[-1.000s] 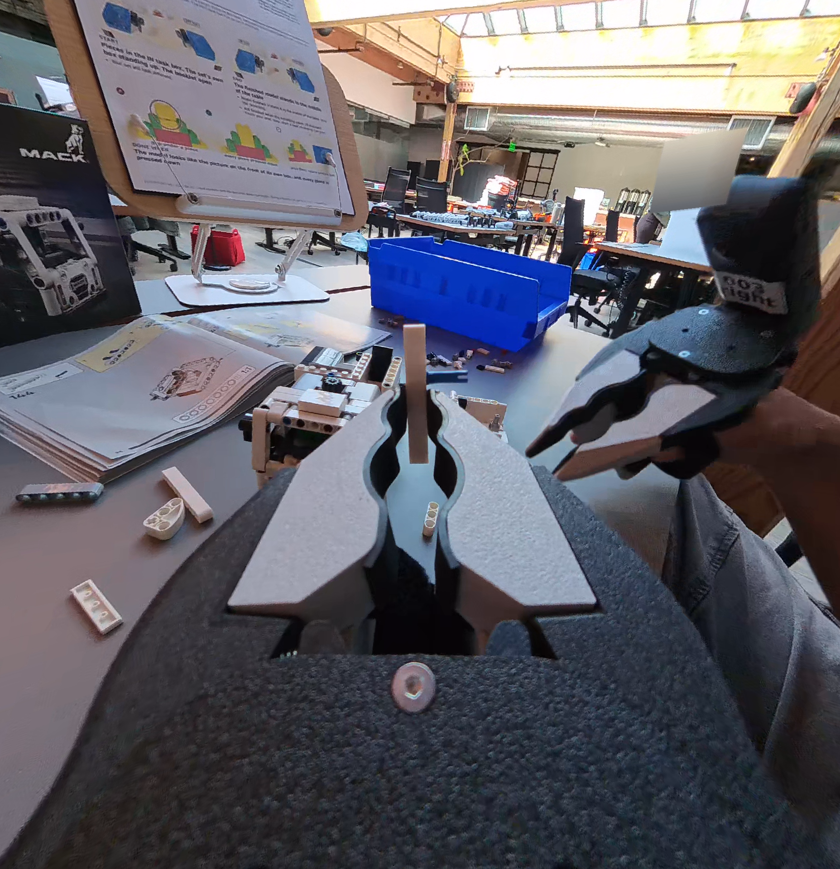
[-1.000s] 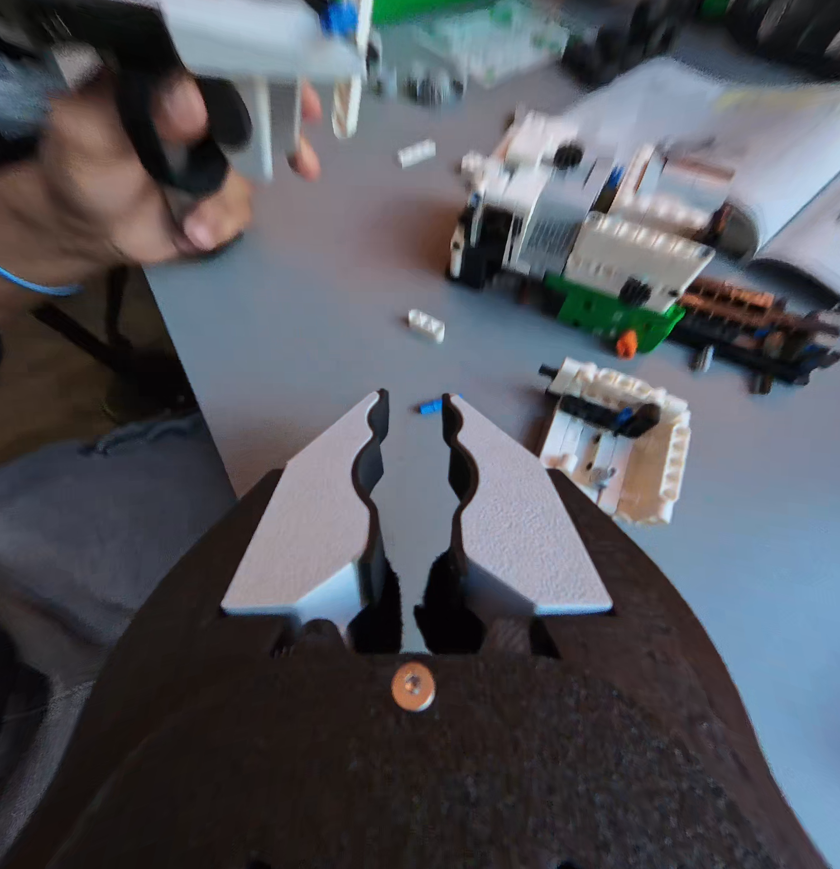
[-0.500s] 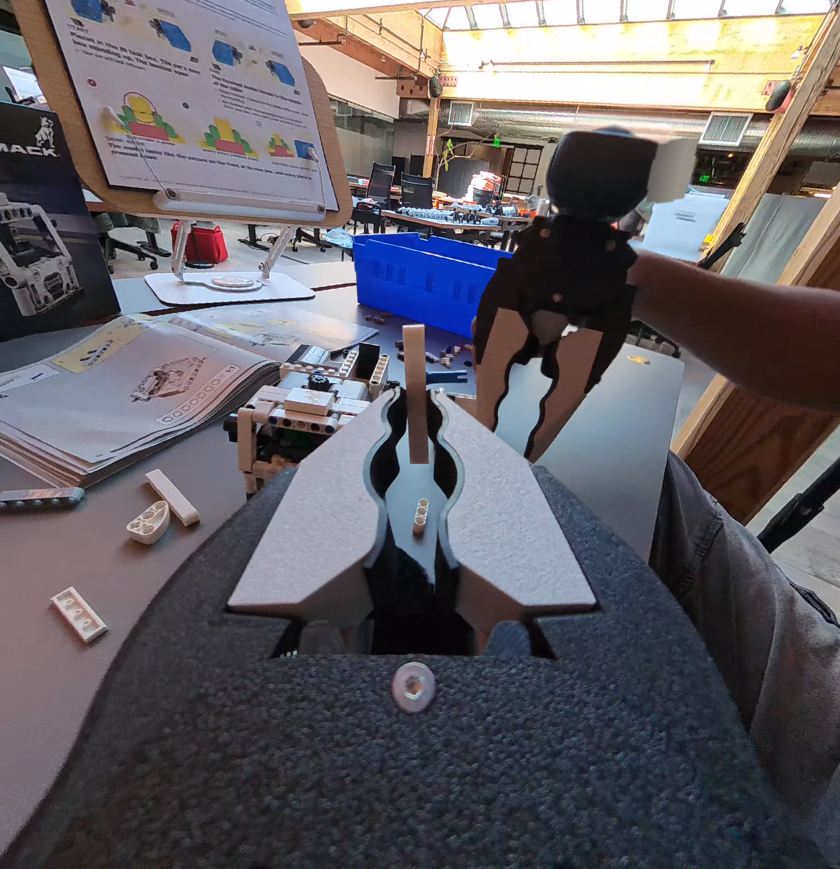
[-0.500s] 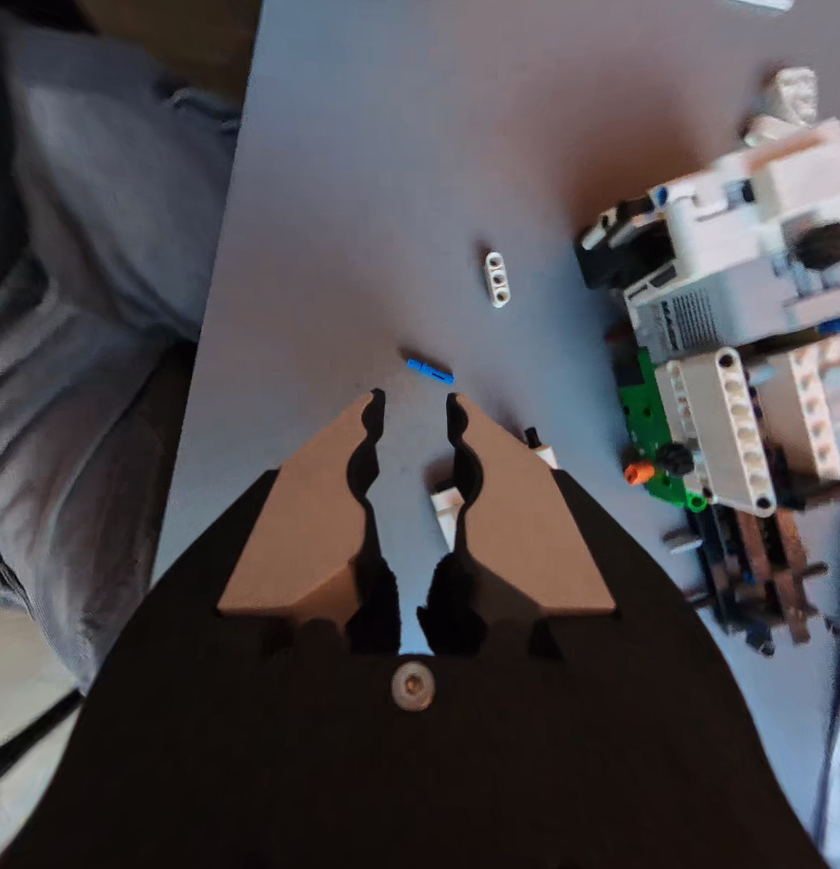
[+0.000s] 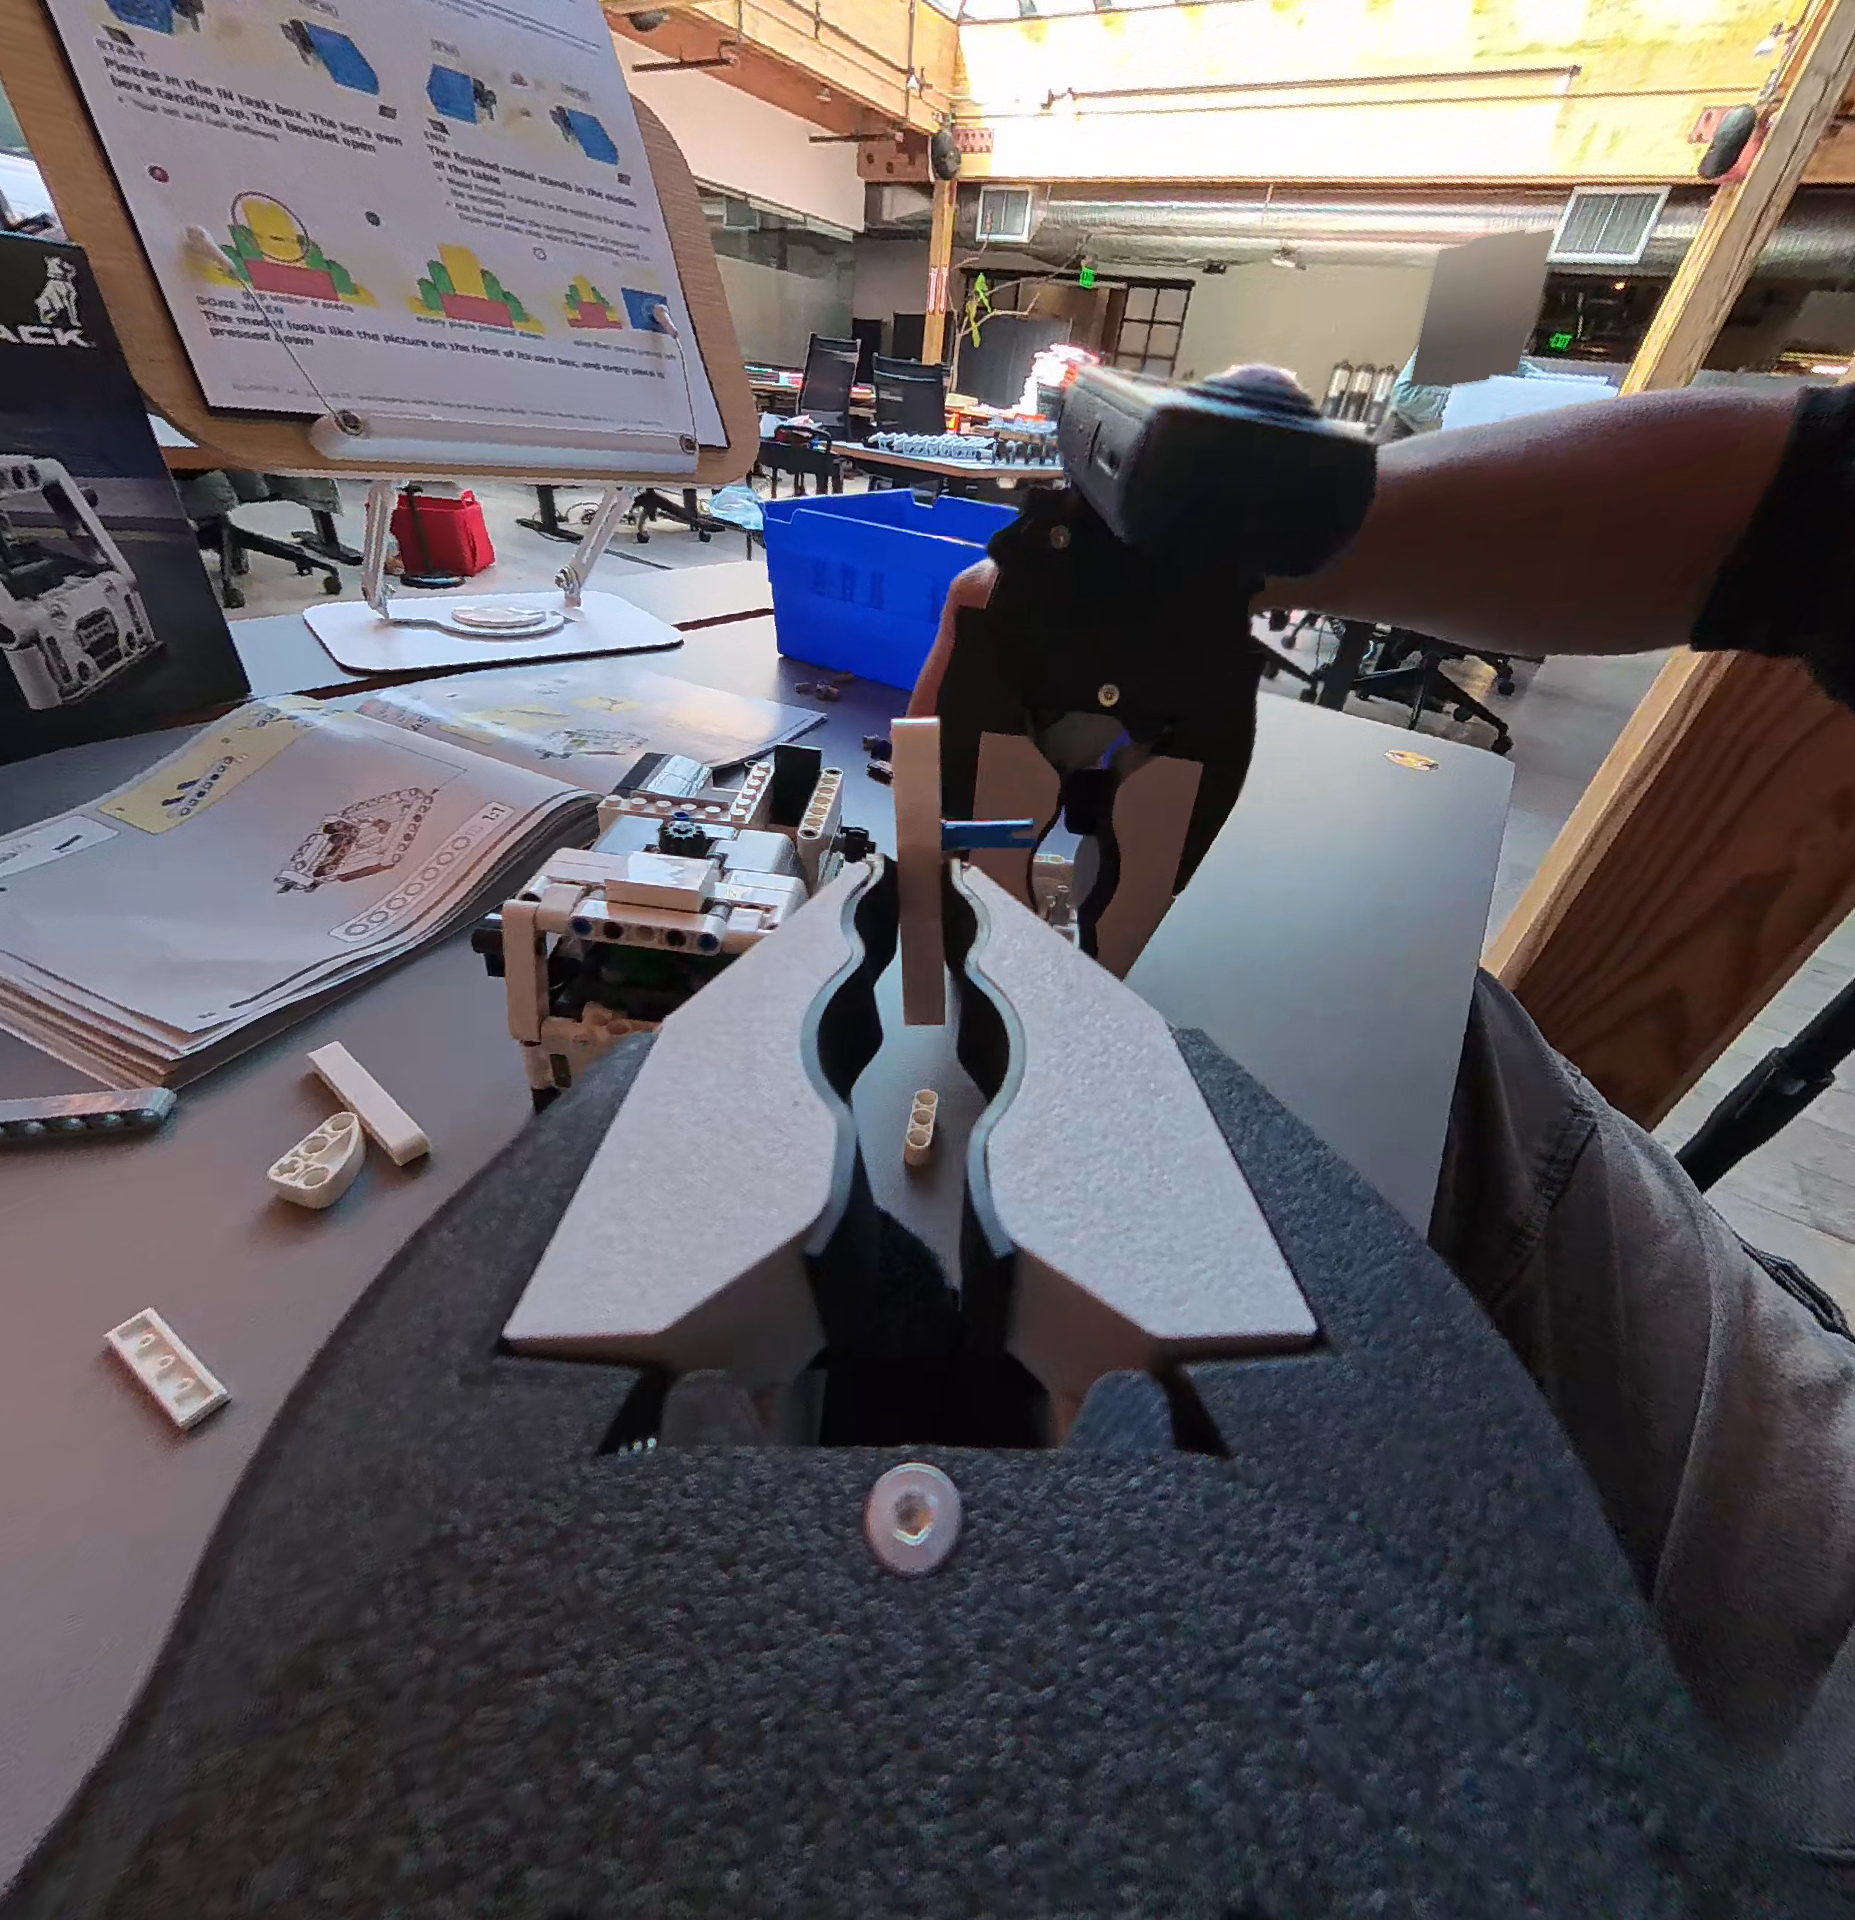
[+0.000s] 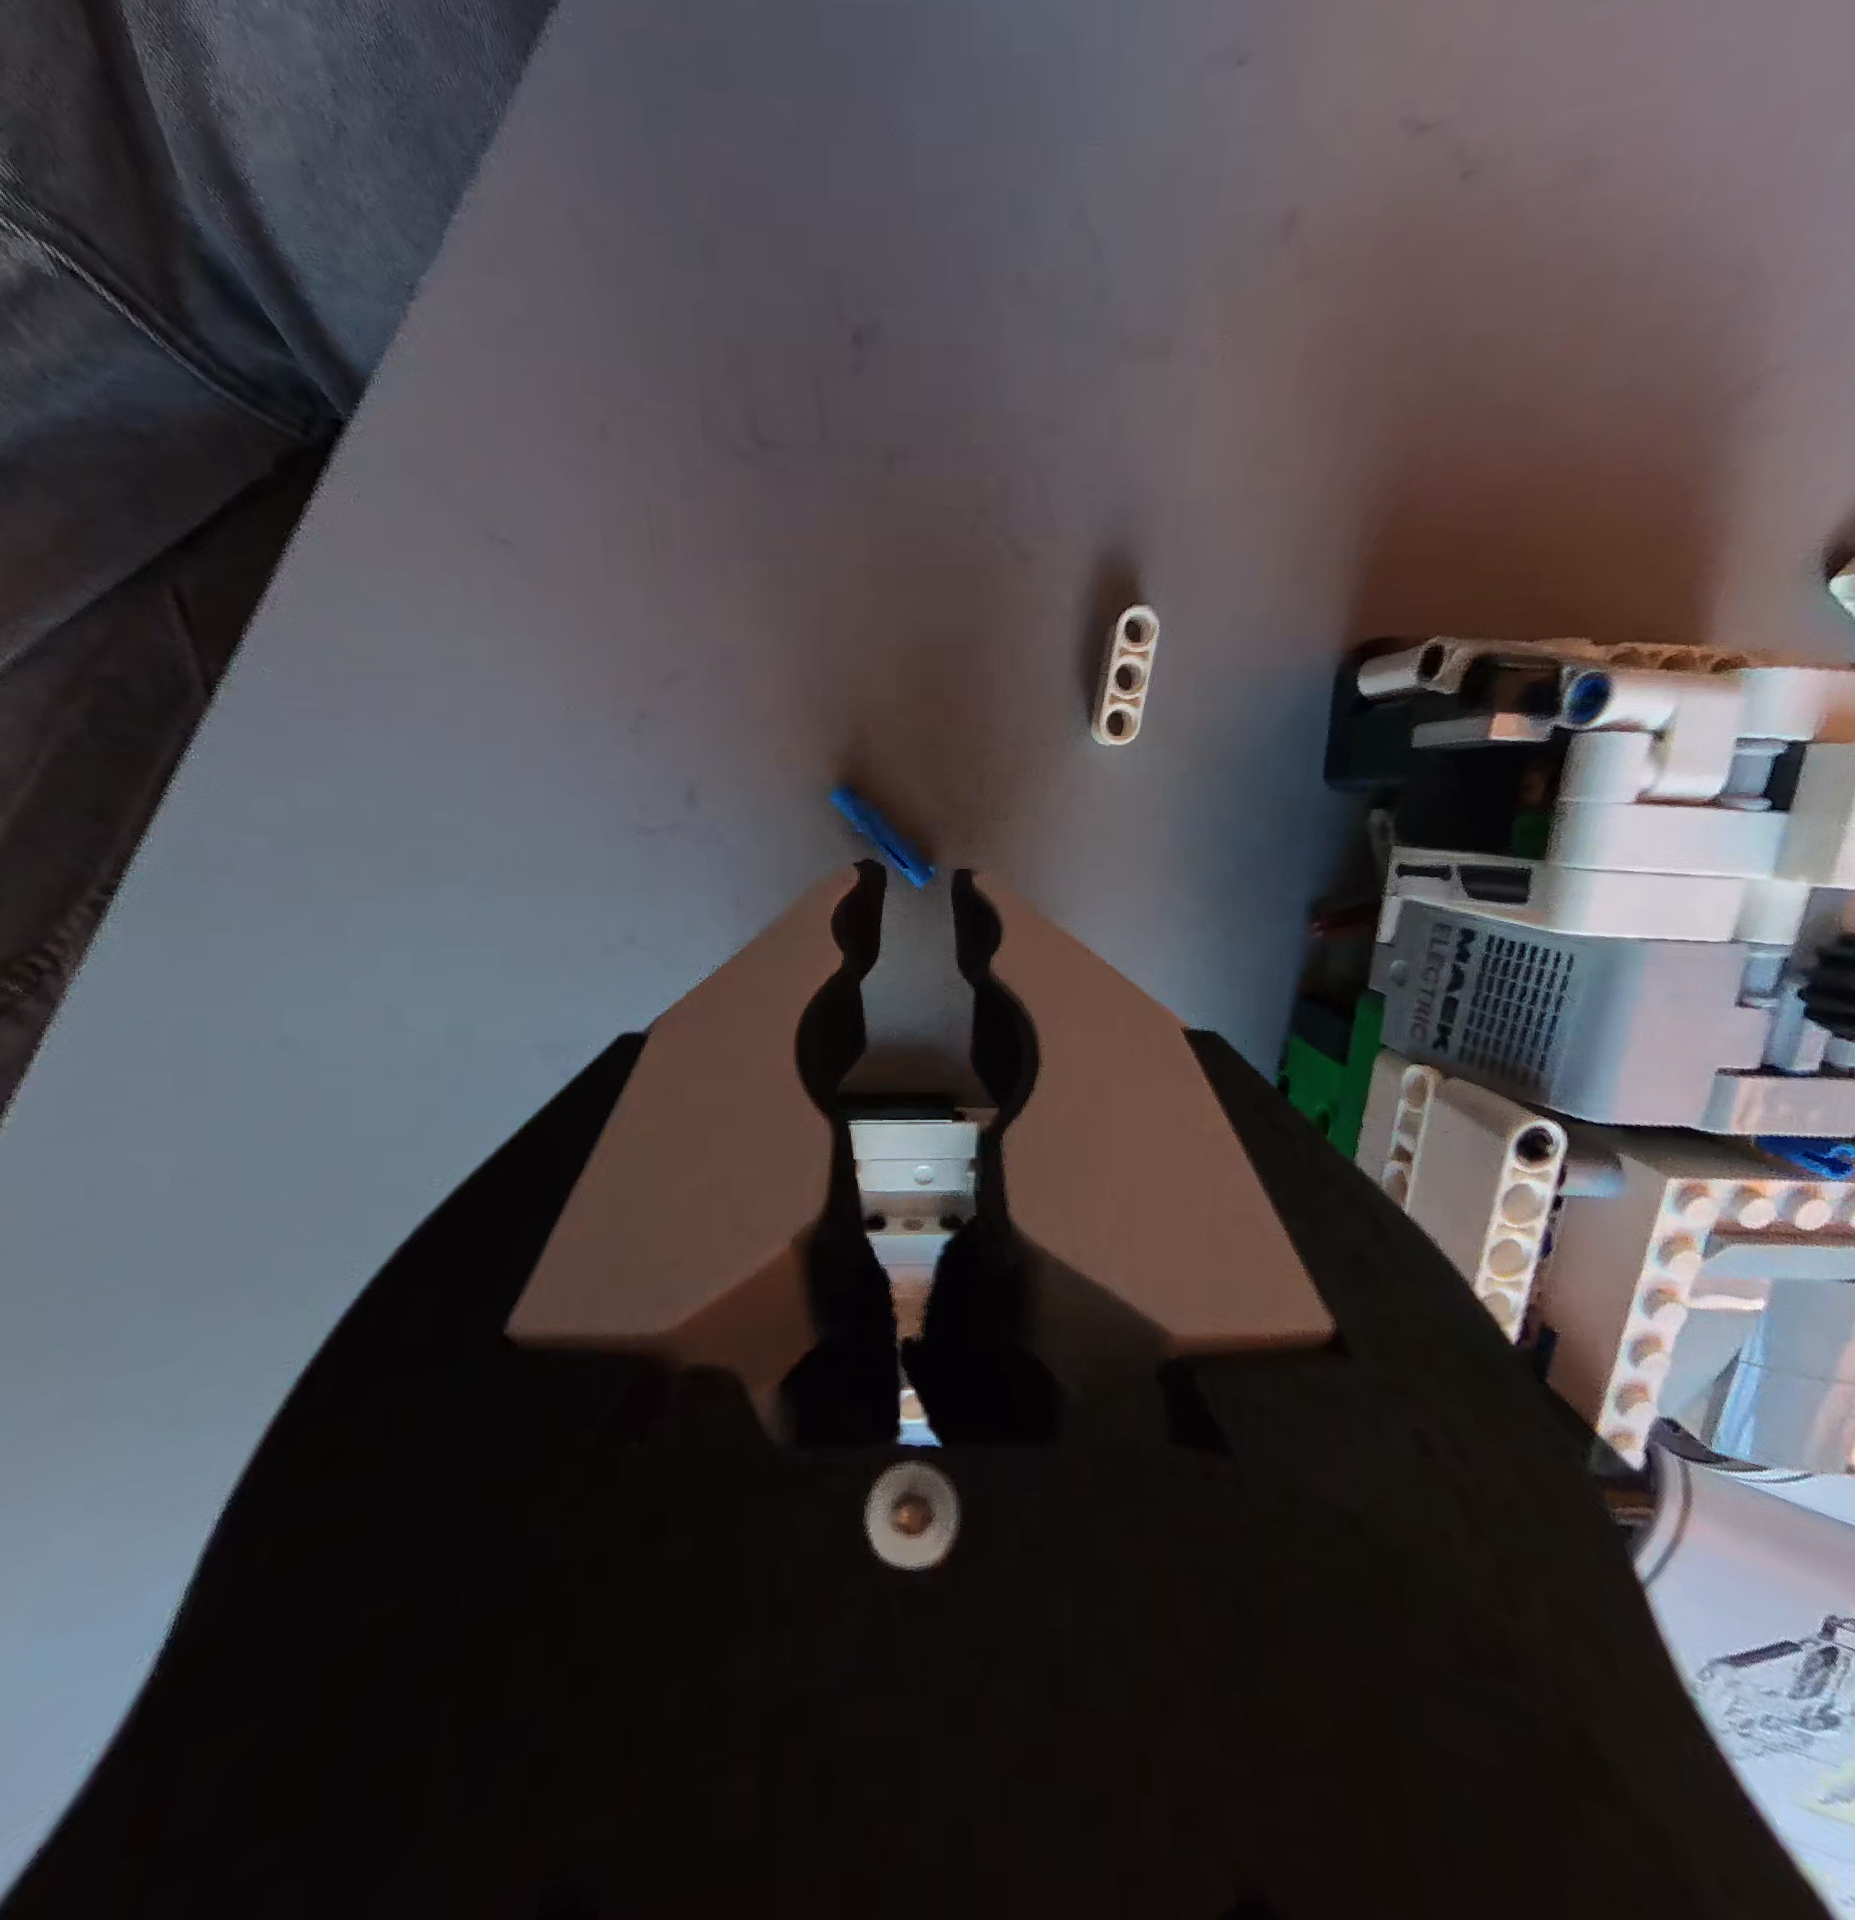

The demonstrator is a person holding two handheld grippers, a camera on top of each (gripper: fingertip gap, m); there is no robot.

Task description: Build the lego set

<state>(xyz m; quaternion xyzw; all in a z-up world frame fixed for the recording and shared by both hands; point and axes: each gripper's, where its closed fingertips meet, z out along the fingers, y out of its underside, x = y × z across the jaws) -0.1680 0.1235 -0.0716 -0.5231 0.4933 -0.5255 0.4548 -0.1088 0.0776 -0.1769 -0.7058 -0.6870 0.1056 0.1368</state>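
Note:
My left gripper (image 5: 918,871) is shut on a long tan Lego piece (image 5: 918,831) and holds it upright above the table. My right gripper (image 6: 907,883) is open and points down at the table; it also shows in the left wrist view (image 5: 1074,894). A small blue pin (image 6: 881,836) lies on the table just beyond its fingertips. A white three-hole beam (image 6: 1123,675) lies a little farther off and shows between my left fingers (image 5: 920,1127). The partly built white truck (image 5: 653,914) (image 6: 1629,987) stands beside both. A small white sub-assembly (image 6: 912,1153) lies under the right gripper.
An open instruction booklet (image 5: 279,862), the set's box (image 5: 50,520), a sheet on a stand (image 5: 383,208) and a blue bin (image 5: 871,582) stand behind the truck. Loose white pieces (image 5: 367,1101) (image 5: 164,1366) and a grey beam (image 5: 71,1112) lie left. A person's leg (image 5: 1629,1351) is at the table's right edge.
My right gripper swung in from the right, turned fingers-down over the table and came down close to the blue pin. My left gripper kept the tan piece and hardly moved.

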